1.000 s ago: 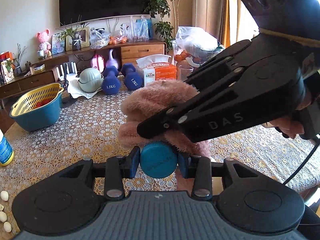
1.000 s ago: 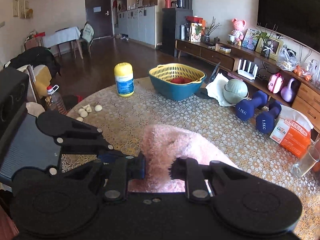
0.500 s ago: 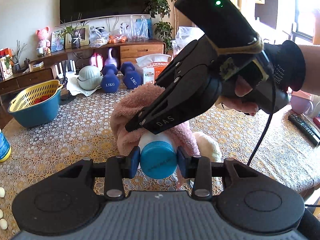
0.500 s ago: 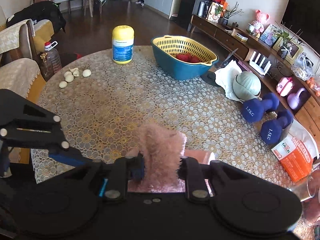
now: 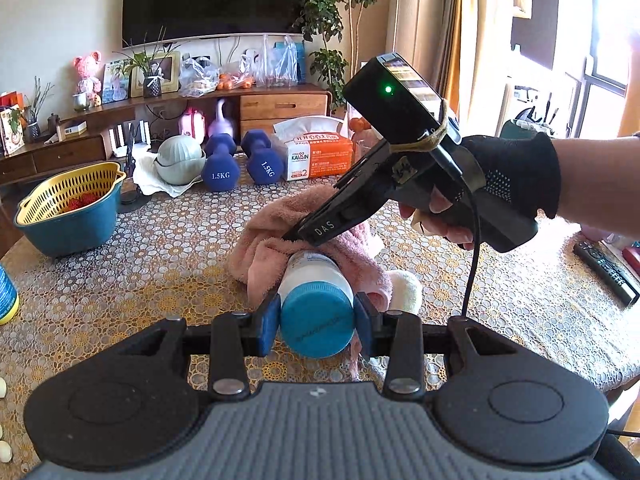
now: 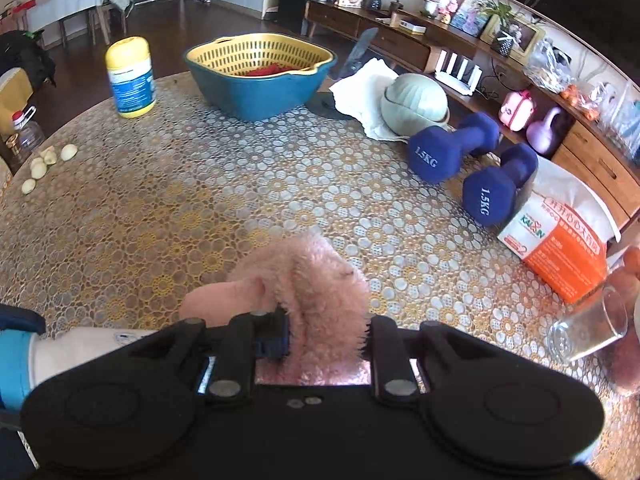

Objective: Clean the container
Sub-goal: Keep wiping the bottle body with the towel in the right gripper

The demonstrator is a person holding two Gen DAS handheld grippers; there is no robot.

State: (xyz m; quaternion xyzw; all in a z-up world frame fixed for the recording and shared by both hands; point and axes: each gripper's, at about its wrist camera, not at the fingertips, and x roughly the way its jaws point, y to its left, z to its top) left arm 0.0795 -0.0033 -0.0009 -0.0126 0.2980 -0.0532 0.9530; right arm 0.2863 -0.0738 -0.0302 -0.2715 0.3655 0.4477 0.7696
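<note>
My left gripper is shut on the blue cap of a white container lying on its side and pointing away. A pink fluffy cloth is draped over the container's far end. The right gripper, held by a gloved hand, presses its tips into that cloth from the right. In the right wrist view my right gripper is shut on the pink cloth, and the white container with its blue cap shows at the lower left.
On the patterned tablecloth stand a blue basin with a yellow strainer, a yellow-lidded canister, two blue dumbbells, an orange tissue pack, a glass, garlic cloves, and a remote.
The right gripper has pulled back to the right with the cloth, uncovering more of the white container. The left gripper still holds the cap.
</note>
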